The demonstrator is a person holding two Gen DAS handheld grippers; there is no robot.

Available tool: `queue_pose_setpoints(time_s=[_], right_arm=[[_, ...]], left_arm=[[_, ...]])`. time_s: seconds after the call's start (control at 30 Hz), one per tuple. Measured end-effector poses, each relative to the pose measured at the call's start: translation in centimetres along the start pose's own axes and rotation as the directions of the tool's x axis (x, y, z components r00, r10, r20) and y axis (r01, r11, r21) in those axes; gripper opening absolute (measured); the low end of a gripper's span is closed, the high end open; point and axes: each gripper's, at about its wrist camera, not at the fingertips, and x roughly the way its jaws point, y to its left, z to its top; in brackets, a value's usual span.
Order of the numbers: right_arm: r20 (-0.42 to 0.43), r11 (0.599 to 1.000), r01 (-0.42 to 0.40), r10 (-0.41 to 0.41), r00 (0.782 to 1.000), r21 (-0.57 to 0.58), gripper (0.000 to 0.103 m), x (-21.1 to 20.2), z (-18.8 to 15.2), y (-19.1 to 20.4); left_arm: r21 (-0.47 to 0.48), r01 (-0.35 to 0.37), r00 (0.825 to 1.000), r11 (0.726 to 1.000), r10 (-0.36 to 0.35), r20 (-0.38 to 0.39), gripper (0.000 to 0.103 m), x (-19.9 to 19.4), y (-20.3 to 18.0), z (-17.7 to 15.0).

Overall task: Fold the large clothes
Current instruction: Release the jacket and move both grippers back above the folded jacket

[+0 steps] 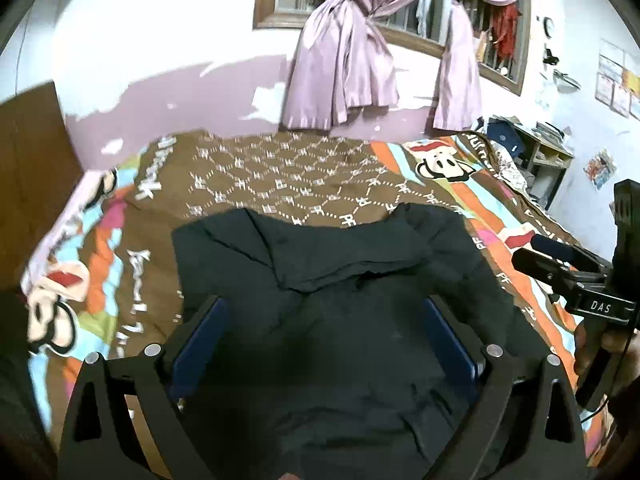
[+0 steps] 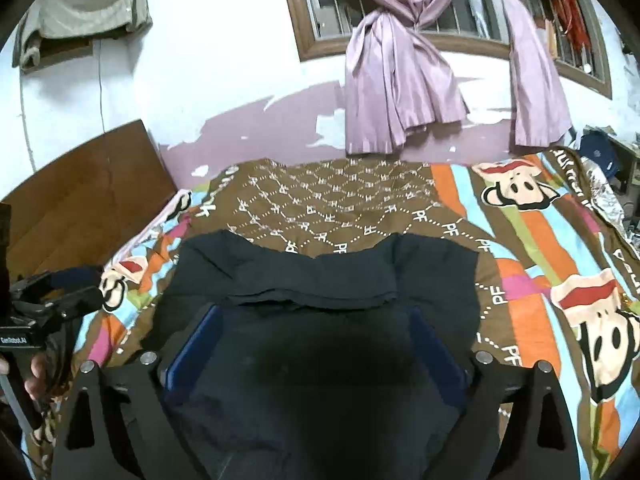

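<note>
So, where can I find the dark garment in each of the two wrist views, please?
Left wrist view: the dark garment fills the lower centre, spread on the patterned bedcover, with the left gripper open over it.
Right wrist view: the garment again fills the lower centre, under the open right gripper.
Shared landmark: the knotted pink curtain at the window behind the bed.

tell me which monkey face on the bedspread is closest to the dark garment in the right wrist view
The left monkey face, almost touching the dark garment; the others lie farther right.
</note>
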Motion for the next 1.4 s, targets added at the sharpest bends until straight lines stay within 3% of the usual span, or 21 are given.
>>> queue_pose_setpoints(time_s=[0.4,0.73,1.07,1.4], right_arm=[[0.068,1.0,-0.004,0.006,0.998,-0.031,0.1,-11.7,-1.7,3.0],[0.067,0.997,-0.01,0.015,0.998,-0.073,0.101,-16.9,-5.4,5.5],[0.031,0.999,0.004,-0.003,1.0,-0.052,0.101,-19.2,-10.4,5.4],[-0.059,0.997,0.049,-0.053,0.997,-0.065,0.101,-18.3,-16.3,4.1]], left_arm=[[0.119,-0.005,1.0,0.993,0.004,0.011,0.096,-10.9,-5.5,0.0],[0.139,0.017,1.0,0.99,-0.018,0.007,0.096,-16.0,-7.8,-4.4],[0.17,0.059,0.998,0.984,-0.059,-0.002,0.096,-17.9,-8.8,-9.7],[0.22,0.09,0.996,0.971,-0.083,-0.041,0.096,-15.4,-9.3,-16.9]])
